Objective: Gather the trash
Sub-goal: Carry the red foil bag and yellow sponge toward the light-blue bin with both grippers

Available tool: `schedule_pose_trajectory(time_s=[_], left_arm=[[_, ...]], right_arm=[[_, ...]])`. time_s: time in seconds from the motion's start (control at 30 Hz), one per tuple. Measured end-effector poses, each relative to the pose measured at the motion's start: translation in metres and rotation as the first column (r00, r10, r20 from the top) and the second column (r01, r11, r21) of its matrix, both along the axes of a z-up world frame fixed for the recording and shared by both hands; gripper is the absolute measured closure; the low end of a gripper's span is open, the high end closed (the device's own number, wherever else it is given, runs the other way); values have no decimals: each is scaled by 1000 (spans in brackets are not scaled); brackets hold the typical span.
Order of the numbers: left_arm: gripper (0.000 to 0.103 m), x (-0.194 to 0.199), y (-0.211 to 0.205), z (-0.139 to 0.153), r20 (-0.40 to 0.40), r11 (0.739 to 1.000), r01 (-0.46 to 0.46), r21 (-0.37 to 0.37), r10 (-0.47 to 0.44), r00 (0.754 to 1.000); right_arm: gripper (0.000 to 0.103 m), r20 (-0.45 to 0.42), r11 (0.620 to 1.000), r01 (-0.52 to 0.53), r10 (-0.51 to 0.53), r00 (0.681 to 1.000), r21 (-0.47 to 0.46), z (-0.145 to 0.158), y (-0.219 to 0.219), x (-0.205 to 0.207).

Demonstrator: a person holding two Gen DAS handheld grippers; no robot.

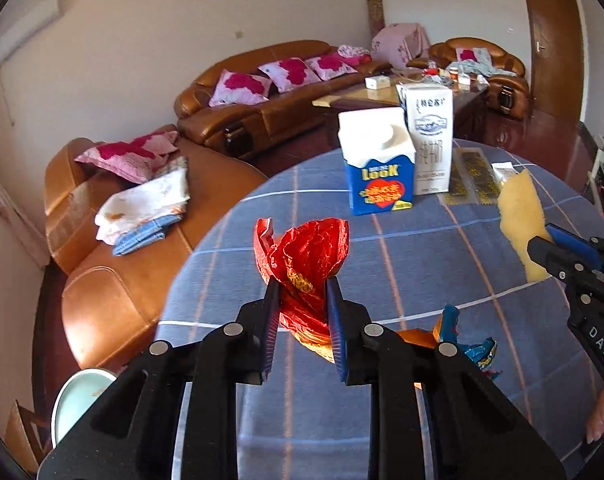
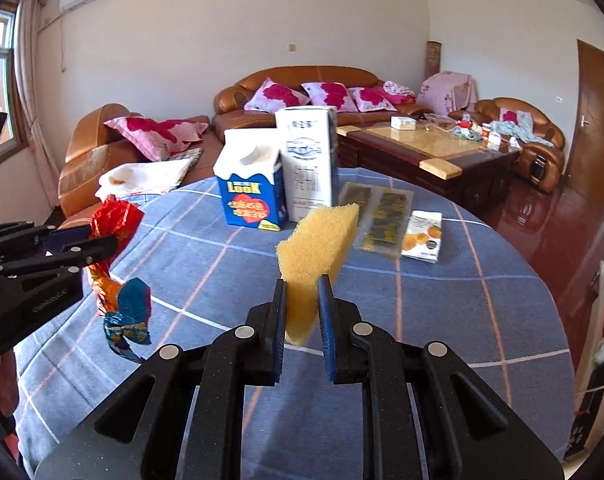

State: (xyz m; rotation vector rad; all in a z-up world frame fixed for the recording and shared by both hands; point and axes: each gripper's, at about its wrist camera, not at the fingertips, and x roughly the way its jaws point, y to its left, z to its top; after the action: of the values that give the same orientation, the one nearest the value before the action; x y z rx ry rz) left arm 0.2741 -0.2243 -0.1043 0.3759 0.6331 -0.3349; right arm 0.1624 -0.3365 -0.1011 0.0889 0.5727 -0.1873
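My left gripper (image 1: 302, 286) is shut on a crumpled red foil wrapper (image 1: 308, 256) and holds it above the blue checked tablecloth (image 1: 422, 264); it also shows in the right wrist view (image 2: 116, 216). My right gripper (image 2: 301, 282) is shut on a yellow sponge (image 2: 318, 240), seen too in the left wrist view (image 1: 520, 216). A blue and orange wrapper (image 2: 128, 316) lies on the table by the left gripper. A blue "Look" carton (image 2: 252, 188) and a tall white milk carton (image 2: 308, 164) stand at the far side.
Two dark sachets (image 2: 382, 216) and an orange-print packet (image 2: 422, 236) lie right of the cartons. A brown leather sofa (image 2: 294, 80) with pink cushions, a coffee table (image 2: 434, 148) and an armchair lie beyond. A pale bowl (image 1: 82, 400) sits off the table's left edge.
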Motion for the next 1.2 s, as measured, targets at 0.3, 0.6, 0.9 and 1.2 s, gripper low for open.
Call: schedule_pose_trajectory(time_s=[0.3, 0.6, 0.9, 1.2], left_arm=[[80, -38, 85, 21, 80, 990, -140, -1, 140, 987], [80, -56, 135, 22, 86, 975, -220, -6, 220, 972], [80, -69, 166, 30, 101, 963, -267, -16, 267, 958], [80, -76, 200, 33, 116, 945, -327, -16, 327, 938]], right_arm=[[87, 79, 985, -174, 174, 982, 2, 9, 68, 10], [87, 102, 960, -277, 279, 955, -39, 18, 125, 13], [87, 99, 929, -357, 366, 925, -100, 16, 165, 21], [87, 95, 901, -415, 427, 899, -124, 14, 196, 27]])
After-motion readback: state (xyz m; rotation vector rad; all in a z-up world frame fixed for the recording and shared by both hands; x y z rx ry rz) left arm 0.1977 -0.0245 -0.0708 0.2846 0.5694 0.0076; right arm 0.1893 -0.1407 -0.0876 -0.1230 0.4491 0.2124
